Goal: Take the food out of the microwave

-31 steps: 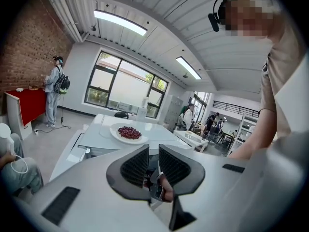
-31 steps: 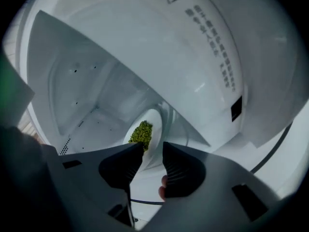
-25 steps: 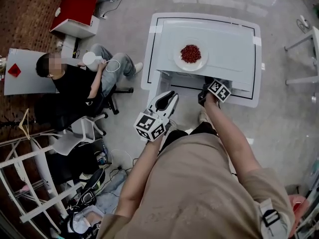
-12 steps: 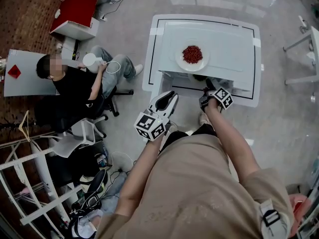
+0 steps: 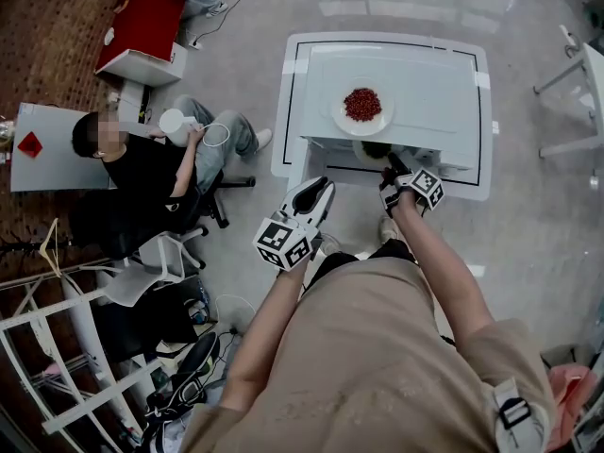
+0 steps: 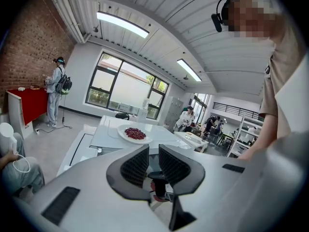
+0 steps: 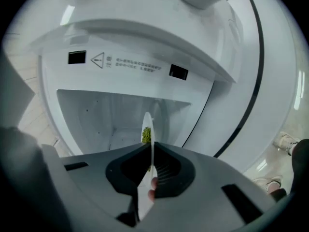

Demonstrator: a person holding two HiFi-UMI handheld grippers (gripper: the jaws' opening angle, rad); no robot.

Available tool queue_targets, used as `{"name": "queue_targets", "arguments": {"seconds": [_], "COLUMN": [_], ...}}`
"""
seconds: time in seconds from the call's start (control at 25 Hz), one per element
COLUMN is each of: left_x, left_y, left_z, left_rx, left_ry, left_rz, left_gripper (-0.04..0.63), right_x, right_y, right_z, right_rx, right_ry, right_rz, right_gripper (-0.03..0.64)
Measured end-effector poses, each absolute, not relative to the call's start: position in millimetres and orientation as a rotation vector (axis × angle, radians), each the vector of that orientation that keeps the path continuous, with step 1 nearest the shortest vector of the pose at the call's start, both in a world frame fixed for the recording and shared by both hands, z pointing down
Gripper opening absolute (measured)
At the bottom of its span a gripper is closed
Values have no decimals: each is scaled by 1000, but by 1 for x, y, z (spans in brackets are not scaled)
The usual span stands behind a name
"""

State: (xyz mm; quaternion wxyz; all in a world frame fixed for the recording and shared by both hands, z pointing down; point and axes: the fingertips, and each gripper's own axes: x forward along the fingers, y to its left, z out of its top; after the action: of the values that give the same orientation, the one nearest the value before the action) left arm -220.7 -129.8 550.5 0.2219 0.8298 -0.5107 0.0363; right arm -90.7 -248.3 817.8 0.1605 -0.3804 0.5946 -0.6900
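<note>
Right gripper view had the right tongs (image 7: 152,153) pinching the rim of a plate (image 7: 146,120), seen edge-on, with green food (image 7: 146,135) on it; the jaws had just been closing on that rim. The plate sat at the mouth of the microwave (image 7: 96,110), only partly out in the head view. Left tongs (image 6: 153,164) hung before the counter (image 5: 291,92), jaws slightly apart and empty. Doing this well probably meant drawing the plate out level and slowly, since a one-edge grip could let it sag and spill; the free tongs could steady the other rim.
</note>
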Motion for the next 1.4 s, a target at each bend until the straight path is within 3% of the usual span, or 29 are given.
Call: {"name": "queue_targets", "arguments": {"seconds": [0.68, 1.4], "left_x": [-251, -253], "left_y": [-111, -111], "left_z": [554, 484], "left_rx": [2206, 2228], "left_ry": [-1522, -1655], "left_rz": [8, -187], "left_gripper": [52, 52], "right_x": [-95, -95], "right_y": [-154, -152], "right_z": [704, 547], "right_rx": [-721, -440], "right_ry": [2164, 2295], "right_rz": [-2160, -2086], "right_gripper": [17, 17]}}
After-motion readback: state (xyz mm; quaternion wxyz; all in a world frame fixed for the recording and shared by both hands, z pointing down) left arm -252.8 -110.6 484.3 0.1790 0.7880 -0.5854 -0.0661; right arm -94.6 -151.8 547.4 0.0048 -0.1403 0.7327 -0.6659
